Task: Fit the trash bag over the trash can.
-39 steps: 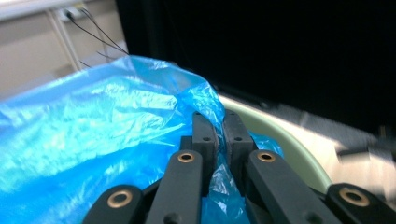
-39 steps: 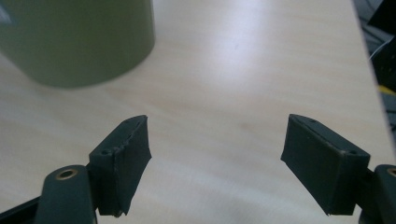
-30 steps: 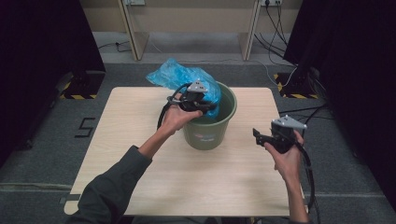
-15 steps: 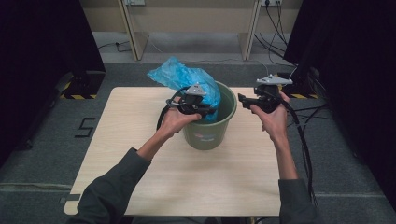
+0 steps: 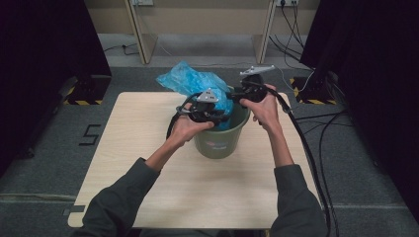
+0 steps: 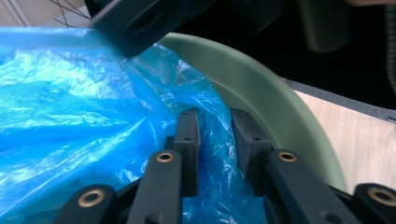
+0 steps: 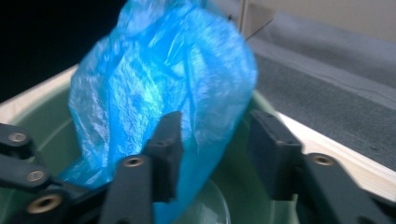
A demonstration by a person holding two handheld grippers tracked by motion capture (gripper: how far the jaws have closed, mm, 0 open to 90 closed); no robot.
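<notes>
A blue plastic bag [image 5: 195, 81] is draped over the green bucket [image 5: 222, 143] on the bench [image 5: 148, 187]; bag film is seen between the just-opening jaws of the left hand-held gripper [image 6: 215, 128], unpinched; the right hand-held gripper [image 7: 215, 135], jaws just closing, is spread around a fold.

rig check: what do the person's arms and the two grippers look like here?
Both arms wear dark grey-green long sleeves. The left gripper and right gripper are black, with blocky two-jaw linkages pinned by brass-coloured rivets. Each carries a grey three-cornered plate on top. Black cables trail from them off the table.
</notes>
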